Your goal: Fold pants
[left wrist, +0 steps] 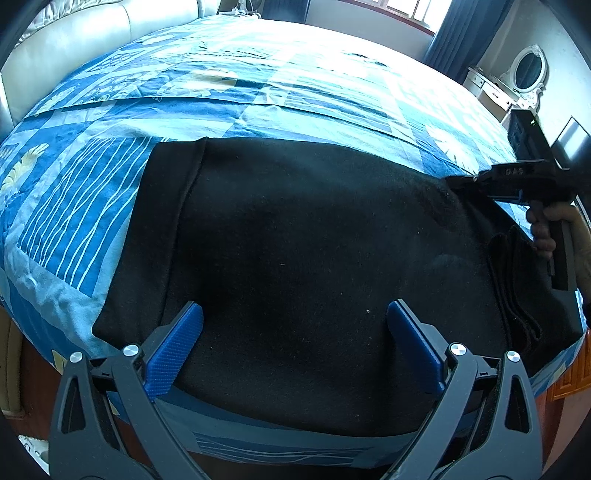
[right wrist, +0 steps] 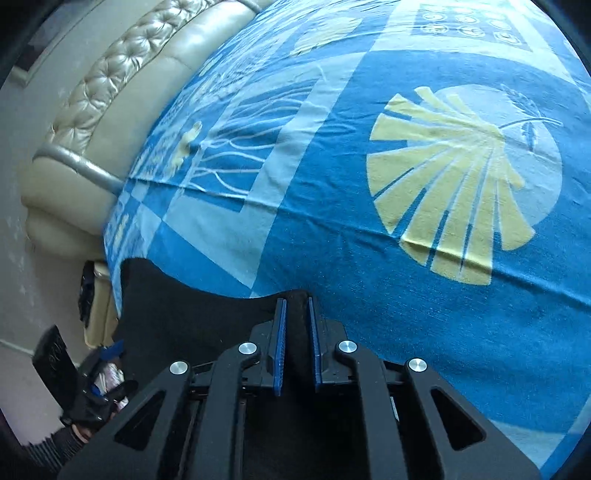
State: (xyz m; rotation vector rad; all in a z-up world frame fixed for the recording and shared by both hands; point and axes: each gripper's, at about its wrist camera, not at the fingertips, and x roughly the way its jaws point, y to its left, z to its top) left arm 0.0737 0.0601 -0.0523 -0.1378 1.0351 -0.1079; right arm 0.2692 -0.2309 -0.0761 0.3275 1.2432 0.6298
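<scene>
Black pants (left wrist: 314,258) lie flat on the bed, spread across the near edge, already doubled: a folded layer edge runs down the left side, with a narrower strip of fabric showing beyond it. Bunched folds or a waistband sit at the right end, near the person's hand (left wrist: 546,232).

Left gripper (left wrist: 295,343): blue-padded fingers (left wrist: 173,354) spread wide, one on each side of the middle of the pants near the front edge. Nothing between them but flat cloth below; whether the tips touch the fabric cannot be told. No grip on anything.

Right gripper (right wrist: 295,347): fingers (right wrist: 279,347) drawn narrow, with a ridge of black fabric standing between the pads. They pinch the pants at the far edge, where the cloth meets the bedspread. In the left wrist view the same gripper (left wrist: 461,181) comes in from the right at the upper right edge of the pants, the hand wrapped on its handle. In the right wrist view the left gripper shows dimly at the lower left.

Surface: bed covered by a blue bedspread (right wrist: 406,314) with pale blue blocks, white line patterns and a large cream fan-shaped leaf motif (right wrist: 454,177). Some creases in the cloth.

Room: tufted cream padded headboard (right wrist: 122,92) along one side of the bed; white dressing table with oval mirror (left wrist: 528,70) in the far corner; dark blue curtains (left wrist: 465,33) beside a bright window.
</scene>
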